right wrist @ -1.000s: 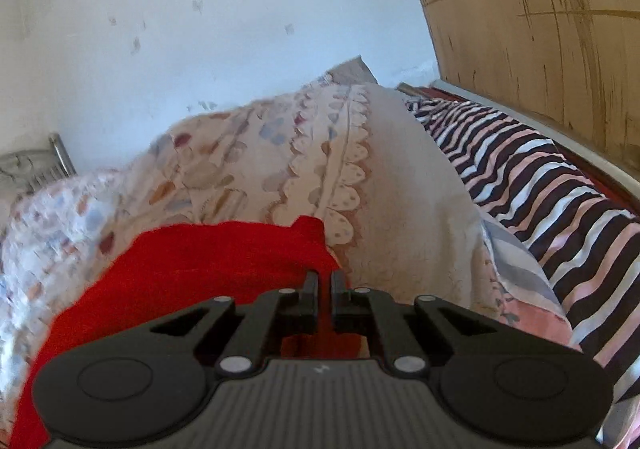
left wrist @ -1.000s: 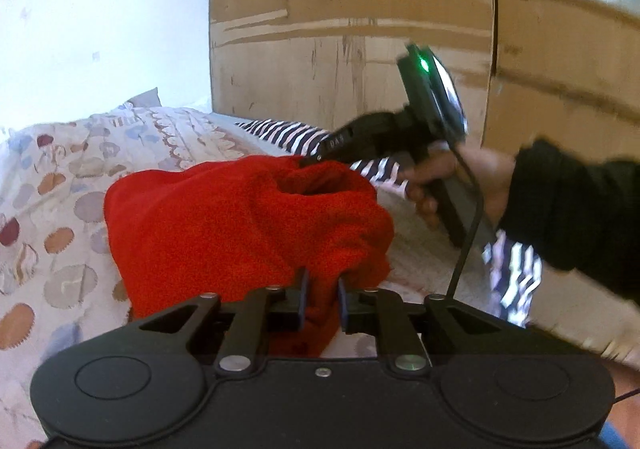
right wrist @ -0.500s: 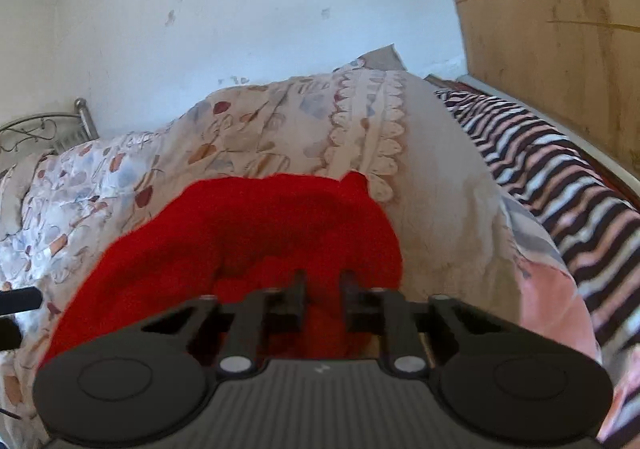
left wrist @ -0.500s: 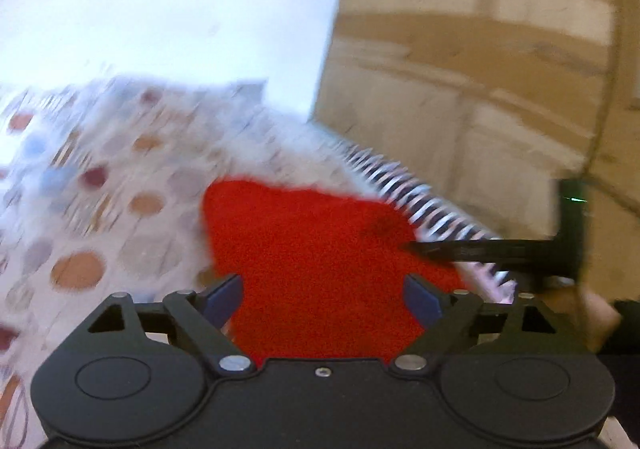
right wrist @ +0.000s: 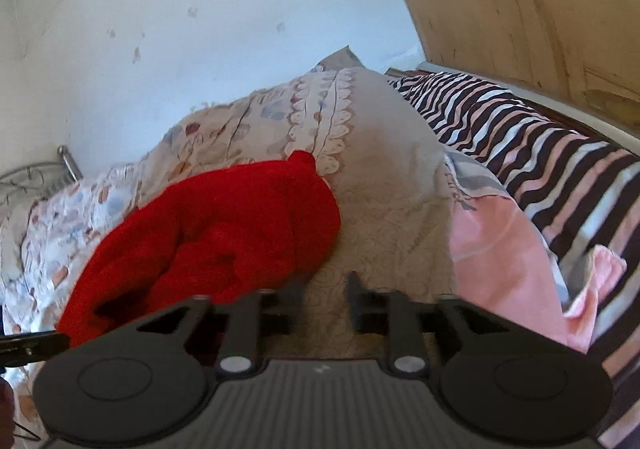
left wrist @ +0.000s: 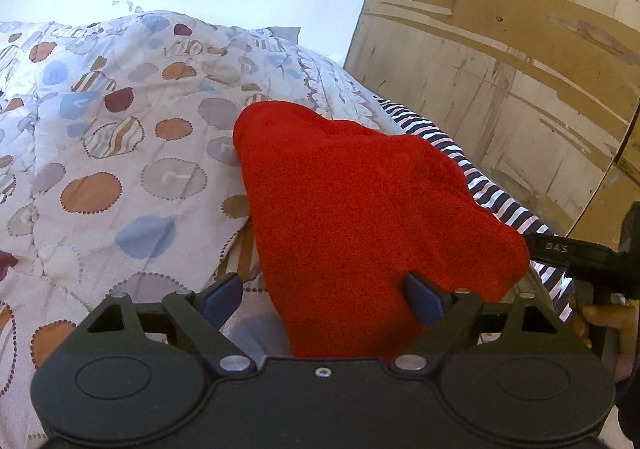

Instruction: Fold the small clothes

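On top of the bed, a red fleecy garment (left wrist: 360, 209) lies bunched up on a quilt (left wrist: 120, 153) printed with dots and circles. It's lumpy, with a rolled fold running through the middle that you can see from the right wrist camera (right wrist: 216, 233).

Left gripper (left wrist: 320, 295) has its fingers spread wide. The blue pads sit apart on either side of the near end of the red cloth, and the right-hand pad (left wrist: 420, 297) looks like it's touching or just tucked into the fabric, while the other one is over the quilt. Nothing is pinched between them.

Right gripper (right wrist: 326, 299) is parted too, though with a narrower gap. Its fingers are just beside the right edge of the garment, over the pale underside of the quilt, and the left finger (right wrist: 294, 297) is right up against the red cloth. Can't tell if it actually touches.

From the left wrist view you also get the right gripper's body (left wrist: 576, 253) poking in at the right edge, with the person's hand (left wrist: 604, 319) wrapped around the handle.

Further right on the bed there's a striped sheet (right wrist: 560, 153) in dark, white and pink, plus a pink cloth (right wrist: 500, 249) beside it. A white wall (right wrist: 180, 29) sits behind, a worn wooden panel (left wrist: 500, 69) along the right, and a bit of metal bed frame (right wrist: 64, 165) at the far left.
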### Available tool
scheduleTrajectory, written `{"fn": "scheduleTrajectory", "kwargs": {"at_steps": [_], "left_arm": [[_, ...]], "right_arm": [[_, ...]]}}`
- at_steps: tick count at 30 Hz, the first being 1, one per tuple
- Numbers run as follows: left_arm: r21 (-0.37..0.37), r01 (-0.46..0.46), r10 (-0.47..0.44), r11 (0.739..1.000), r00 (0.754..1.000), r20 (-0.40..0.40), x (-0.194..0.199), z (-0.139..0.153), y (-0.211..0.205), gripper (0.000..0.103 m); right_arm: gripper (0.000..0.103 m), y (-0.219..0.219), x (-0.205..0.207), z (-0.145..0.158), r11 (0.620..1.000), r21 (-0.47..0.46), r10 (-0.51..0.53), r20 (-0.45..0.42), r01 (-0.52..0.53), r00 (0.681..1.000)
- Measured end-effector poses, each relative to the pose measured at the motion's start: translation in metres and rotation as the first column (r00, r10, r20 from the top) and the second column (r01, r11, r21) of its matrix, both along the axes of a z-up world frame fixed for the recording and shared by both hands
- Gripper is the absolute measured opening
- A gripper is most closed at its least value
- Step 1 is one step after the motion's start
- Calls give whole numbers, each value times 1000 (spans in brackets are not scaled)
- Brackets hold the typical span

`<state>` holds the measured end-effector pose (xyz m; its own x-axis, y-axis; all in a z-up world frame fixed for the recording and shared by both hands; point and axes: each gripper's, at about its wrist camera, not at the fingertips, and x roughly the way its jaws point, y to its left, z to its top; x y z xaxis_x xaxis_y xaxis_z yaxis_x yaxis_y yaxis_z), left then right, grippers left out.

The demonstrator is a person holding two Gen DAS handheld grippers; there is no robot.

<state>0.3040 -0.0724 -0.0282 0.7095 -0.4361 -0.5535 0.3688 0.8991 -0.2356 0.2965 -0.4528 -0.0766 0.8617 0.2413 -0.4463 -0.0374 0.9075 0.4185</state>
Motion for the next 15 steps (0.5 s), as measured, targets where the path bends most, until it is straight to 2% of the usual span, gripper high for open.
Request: {"fn": "scheduleTrajectory", "kwargs": {"at_steps": [3,7,10,15], "left_arm": [[3,-4,4,1000,1000,1,-1,1,0,90],[8,-7,7,1000,1000,2,-2,2,-1,90],[11,-10,10,1000,1000,4,-2,1,-2,91],[10,-8,8,1000,1000,3,-1,0,-1,93]], "right_arm": [[47,2,-6,-1,1000,2,-9,2,9,1000],[66,-3,-2,3,998,27,-48,5,48,999],[72,-7,9,9,995,68,-74,21,73,997],[75,-9,43,16,984,158,-83,34,76,996]]}}
